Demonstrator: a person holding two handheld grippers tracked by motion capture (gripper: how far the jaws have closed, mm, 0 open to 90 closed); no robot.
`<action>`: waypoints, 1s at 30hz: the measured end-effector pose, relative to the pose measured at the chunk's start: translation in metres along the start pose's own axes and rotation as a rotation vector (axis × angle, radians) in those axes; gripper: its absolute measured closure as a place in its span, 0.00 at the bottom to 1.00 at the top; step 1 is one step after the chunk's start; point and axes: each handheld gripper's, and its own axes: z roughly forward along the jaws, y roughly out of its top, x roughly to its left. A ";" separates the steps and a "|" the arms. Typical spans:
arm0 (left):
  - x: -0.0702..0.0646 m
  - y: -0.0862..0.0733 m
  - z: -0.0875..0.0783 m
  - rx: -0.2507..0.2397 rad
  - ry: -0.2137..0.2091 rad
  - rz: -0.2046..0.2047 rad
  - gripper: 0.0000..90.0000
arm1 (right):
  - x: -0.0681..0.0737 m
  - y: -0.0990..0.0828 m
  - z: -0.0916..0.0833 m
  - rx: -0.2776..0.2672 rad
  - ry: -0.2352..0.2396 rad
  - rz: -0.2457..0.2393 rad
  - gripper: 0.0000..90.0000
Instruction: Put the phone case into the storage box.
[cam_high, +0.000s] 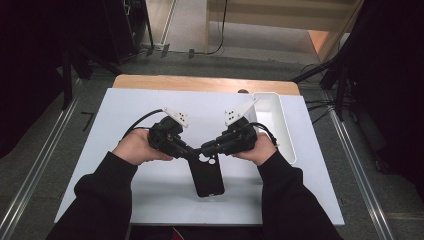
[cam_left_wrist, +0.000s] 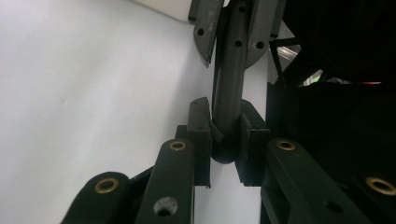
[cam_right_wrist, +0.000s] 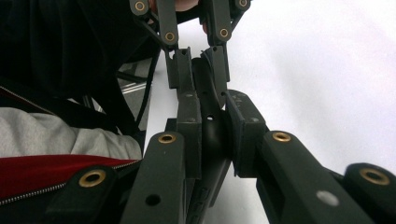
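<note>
Item: black, thin, flexible-looking phone case (cam_high: 207, 175), held over the white worktop (cam_high: 150, 200). We judge it light, bendy; hold its rim. Left gripper (cam_high: 192, 151) and right gripper (cam_high: 206, 148) both clamp its top edge.

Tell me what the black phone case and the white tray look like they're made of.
Phone case: looks like matte black plastic or rubbery silicone. It is thin-walled, with a dull, even sheen and moulded cut-outs near its top; which of the two, the look leaves open.

White tray: probably hard plastic, smooth and slightly glossy, with rounded moulded corners and a thin, even rim.
</note>
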 end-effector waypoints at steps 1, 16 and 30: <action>0.000 0.000 0.000 -0.001 -0.002 0.001 0.87 | -0.001 0.000 -0.001 -0.003 0.005 0.001 0.83; 0.001 0.003 -0.003 -0.001 -0.020 -0.047 0.88 | -0.005 0.000 -0.002 0.003 0.014 0.043 0.77; 0.001 0.002 -0.018 -0.023 0.014 -0.130 0.88 | 0.003 0.002 -0.020 -0.108 -0.118 0.083 0.48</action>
